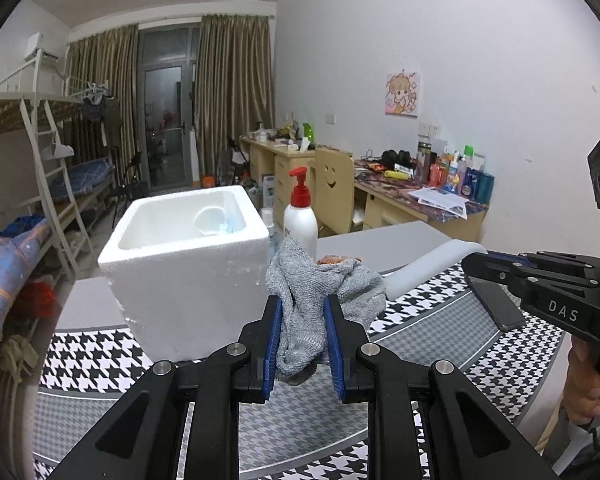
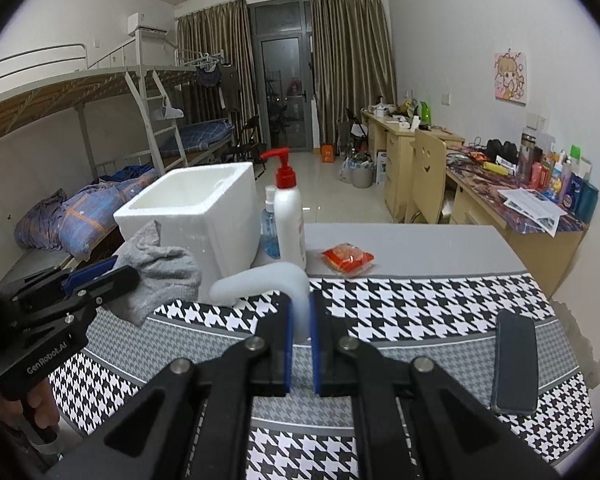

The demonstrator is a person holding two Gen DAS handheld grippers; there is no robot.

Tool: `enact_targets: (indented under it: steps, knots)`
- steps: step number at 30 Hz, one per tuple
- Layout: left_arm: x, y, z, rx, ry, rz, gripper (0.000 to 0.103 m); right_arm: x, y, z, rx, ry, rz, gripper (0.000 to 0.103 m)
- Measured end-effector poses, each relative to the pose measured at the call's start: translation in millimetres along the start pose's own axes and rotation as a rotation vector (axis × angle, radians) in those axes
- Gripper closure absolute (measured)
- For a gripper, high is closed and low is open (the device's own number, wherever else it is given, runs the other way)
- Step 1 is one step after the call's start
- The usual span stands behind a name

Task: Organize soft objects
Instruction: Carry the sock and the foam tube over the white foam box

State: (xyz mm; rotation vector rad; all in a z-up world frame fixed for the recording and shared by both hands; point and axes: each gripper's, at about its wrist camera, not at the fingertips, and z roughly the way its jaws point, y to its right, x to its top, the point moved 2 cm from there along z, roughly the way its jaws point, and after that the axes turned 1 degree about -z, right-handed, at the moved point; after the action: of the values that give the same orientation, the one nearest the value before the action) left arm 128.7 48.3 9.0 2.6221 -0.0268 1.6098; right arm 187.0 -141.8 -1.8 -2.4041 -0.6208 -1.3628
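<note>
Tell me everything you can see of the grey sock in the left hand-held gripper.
The grey knitted sock looks soft, marled and crumpled. It is clamped between the blue pads of the left hand-held gripper, bunching above the fingers and hanging below them. In the right wrist view it hangs above the houndstooth-patterned mat, in front of the white foam box; whether it touches the box cannot be told.

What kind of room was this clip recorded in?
Most likely a shared dormitory room: metal bunk beds with a ladder line one wall, study desks cluttered with bottles and papers line the other, and a curtained balcony door closes the far end.
</note>
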Motion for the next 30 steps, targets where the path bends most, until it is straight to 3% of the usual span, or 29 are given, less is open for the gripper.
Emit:
enact_targets:
  steps: [18, 30]
  knots:
    - [31.1, -17.5, -12.1, 0.04, 0.087, 0.007, 0.08, 27.8, -20.0, -5.6, -0.027, 0.043, -0.011, 0.093]
    - [44.4, -28.8, -12.7, 0.082, 0.121, -0.01, 0.08, 45.1, -25.8, 5.7, 0.0, 0.04, -0.003, 0.093]
